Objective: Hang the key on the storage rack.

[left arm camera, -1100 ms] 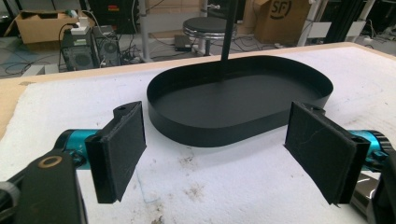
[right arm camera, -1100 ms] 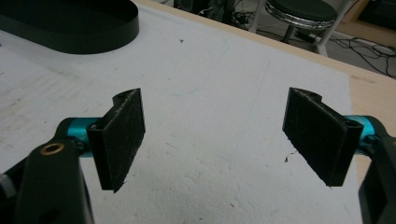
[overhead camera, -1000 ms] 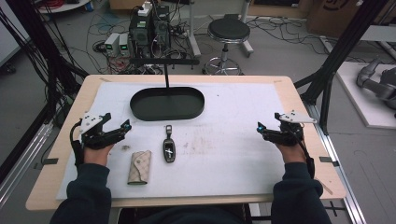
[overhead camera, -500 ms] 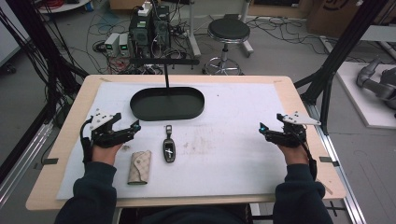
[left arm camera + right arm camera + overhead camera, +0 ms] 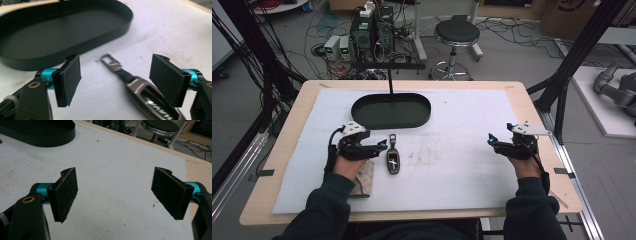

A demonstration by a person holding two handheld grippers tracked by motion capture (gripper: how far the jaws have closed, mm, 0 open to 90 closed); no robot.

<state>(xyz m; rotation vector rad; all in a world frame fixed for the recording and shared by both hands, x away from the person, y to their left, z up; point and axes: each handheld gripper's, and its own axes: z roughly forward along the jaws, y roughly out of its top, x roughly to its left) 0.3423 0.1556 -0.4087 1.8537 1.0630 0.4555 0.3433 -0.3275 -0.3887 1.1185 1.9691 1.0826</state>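
Observation:
A dark car key fob (image 5: pixel 393 160) with a metal loop lies on the white mat, in front of the black oval tray (image 5: pixel 362 117). My left gripper (image 5: pixel 382 146) sits just left of the key, pointing right at it. In the left gripper view the key (image 5: pixel 145 91) lies between and below the two pads (image 5: pixel 68 80). The jaws of this gripper (image 5: pixel 116 80) have just been closing, but the pads stand apart and do not touch the key. My right gripper (image 5: pixel 491 141) rests on the mat at the right, and in its own view it (image 5: pixel 116 195) is open over bare mat.
A beige pouch (image 5: pixel 366 179) lies partly under the left hand. The tray (image 5: pixel 62 32) has a low rim, and a thin black post (image 5: pixel 389 80) rises behind it. A stool (image 5: pixel 457 35) and cables stand on the floor beyond the table. The tray's corner (image 5: pixel 45 132) lies far from the right gripper.
My left hand has moved right across the mat to the key fob and now covers part of the pouch. The right hand has not moved.

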